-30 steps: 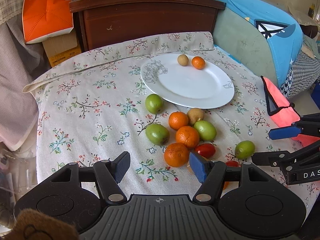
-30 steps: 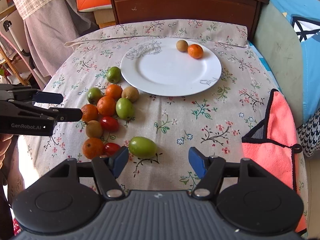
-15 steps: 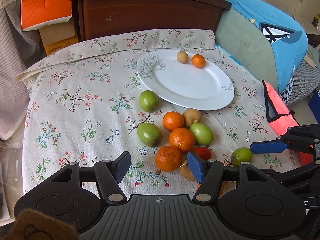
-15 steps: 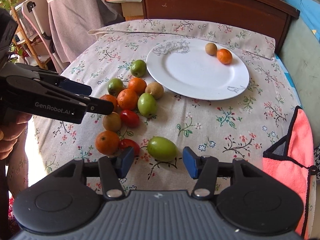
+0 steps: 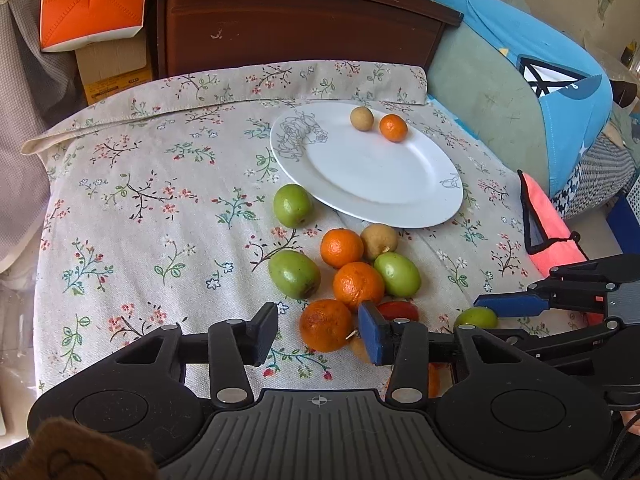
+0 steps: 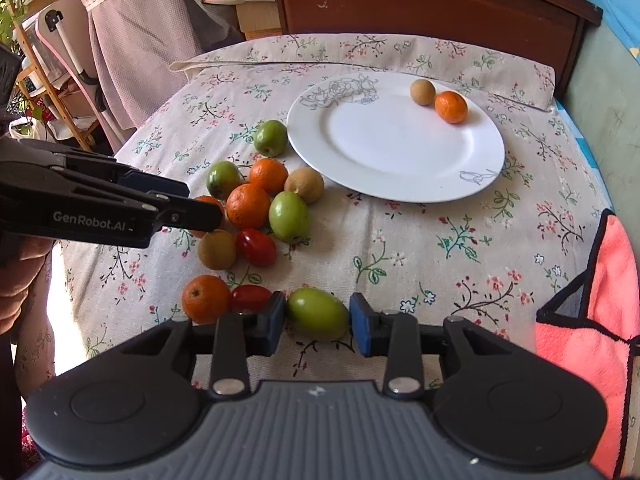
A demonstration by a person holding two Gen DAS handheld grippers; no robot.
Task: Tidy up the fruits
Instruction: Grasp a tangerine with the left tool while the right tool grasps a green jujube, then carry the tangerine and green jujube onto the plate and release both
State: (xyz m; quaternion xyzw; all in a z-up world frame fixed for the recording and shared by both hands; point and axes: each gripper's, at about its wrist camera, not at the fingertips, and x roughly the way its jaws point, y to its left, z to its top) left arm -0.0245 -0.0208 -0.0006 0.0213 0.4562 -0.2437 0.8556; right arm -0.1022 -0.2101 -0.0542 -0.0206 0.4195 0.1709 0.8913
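i read "genrobot.ai" on my left gripper (image 6: 200, 210), jaws wide, empty, over the fruit pile (image 6: 256, 200). right gripper (image 6: 318, 320) brackets a green fruit (image 6: 318, 314) on the tablecloth (image 6: 440, 248); contact unclear.

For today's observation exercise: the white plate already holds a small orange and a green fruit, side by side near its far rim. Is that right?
Not quite. Beside the small orange on the white plate lies a tan-brown round fruit, not a green one. The right wrist view shows it; they do sit side by side near the far rim.
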